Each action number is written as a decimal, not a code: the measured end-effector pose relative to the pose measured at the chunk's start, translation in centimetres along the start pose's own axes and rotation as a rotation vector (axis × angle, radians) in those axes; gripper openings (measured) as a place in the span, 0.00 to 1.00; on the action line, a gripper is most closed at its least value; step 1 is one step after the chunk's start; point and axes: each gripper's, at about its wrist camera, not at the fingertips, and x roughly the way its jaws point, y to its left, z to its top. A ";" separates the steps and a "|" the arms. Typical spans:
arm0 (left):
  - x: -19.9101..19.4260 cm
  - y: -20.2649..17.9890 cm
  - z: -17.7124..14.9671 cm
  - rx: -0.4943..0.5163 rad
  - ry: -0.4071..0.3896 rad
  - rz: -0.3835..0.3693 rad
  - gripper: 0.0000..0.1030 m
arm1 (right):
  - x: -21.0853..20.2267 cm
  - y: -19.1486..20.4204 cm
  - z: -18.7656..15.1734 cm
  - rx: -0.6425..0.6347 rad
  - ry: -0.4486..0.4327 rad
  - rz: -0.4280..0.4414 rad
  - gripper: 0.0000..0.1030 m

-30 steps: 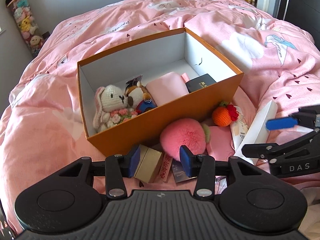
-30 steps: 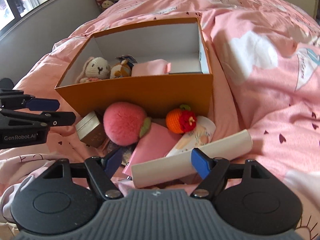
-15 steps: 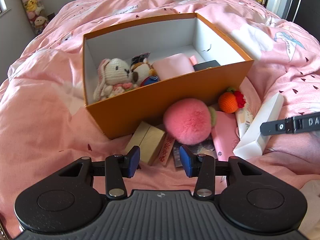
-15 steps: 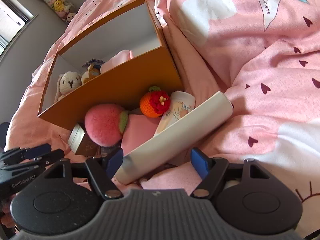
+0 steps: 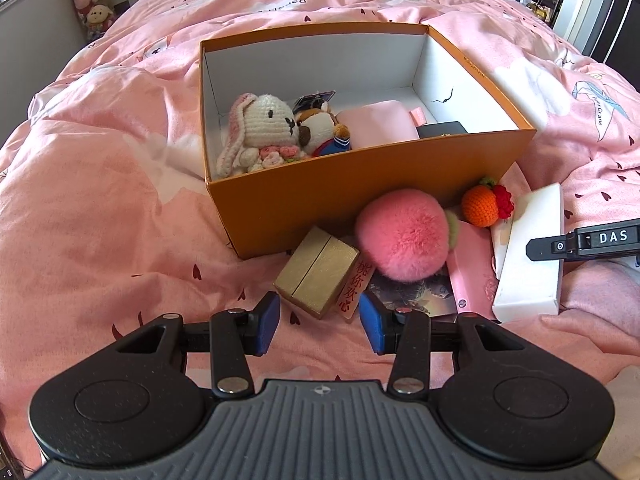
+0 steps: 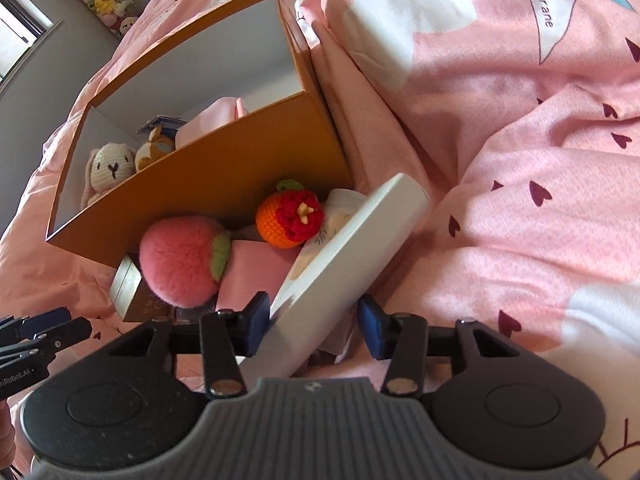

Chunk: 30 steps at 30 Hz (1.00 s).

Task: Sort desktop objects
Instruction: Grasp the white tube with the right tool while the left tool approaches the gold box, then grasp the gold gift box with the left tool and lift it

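The orange box (image 5: 360, 184) stands open on the pink bed quilt (image 5: 100, 200), and everything else is placed from it. Inside, at its left end, a crocheted rabbit (image 5: 260, 128) leans against a small brown plush (image 5: 320, 128), with a folded pink cloth (image 5: 378, 124) and a dark case (image 5: 442, 130) further right. Outside, just before the box's near wall, lie a gold box (image 5: 316, 272), a red slip with characters (image 5: 356, 284), a fluffy pink peach (image 5: 400, 236) touching the wall, a crocheted orange (image 5: 482, 204) near the box's right corner, and a long white box (image 5: 528, 248) beyond that corner. The left gripper (image 5: 318, 322) hovers short of the gold box, well in front of the orange box; its jaws stand apart and hold nothing. The right gripper (image 6: 312, 326), to the right of the peach (image 6: 180, 262) and before the box's right corner, has its jaws closing around the near end of the white box (image 6: 332, 276); the left pad looks close against it, the right pad still shows a gap.
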 end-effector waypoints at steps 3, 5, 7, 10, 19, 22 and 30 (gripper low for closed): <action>-0.2 0.4 0.1 0.014 -0.010 0.008 0.50 | -0.6 0.5 0.4 -0.043 -0.024 -0.004 0.41; -0.4 0.4 0.1 0.059 -0.026 0.016 0.55 | -1.2 0.8 0.8 -0.078 -0.044 -0.010 0.39; -0.3 0.2 0.2 0.139 -0.046 0.017 0.60 | -1.8 0.7 1.3 -0.100 -0.051 -0.029 0.38; 0.5 -0.4 0.3 0.266 -0.055 0.009 0.61 | -2.0 0.2 1.8 -0.119 -0.056 -0.071 0.34; 5.3 -1.0 0.5 0.437 0.001 -0.042 0.66 | -0.3 -0.4 2.6 -0.111 -0.012 -0.104 0.35; 6.5 -0.5 0.9 0.418 0.030 -0.062 0.66 | 0.2 -0.7 2.8 -0.101 0.000 -0.102 0.35; 8.5 0.2 1.7 0.358 0.072 -0.124 0.66 | 1.9 -1.5 3.2 -0.072 0.031 -0.101 0.41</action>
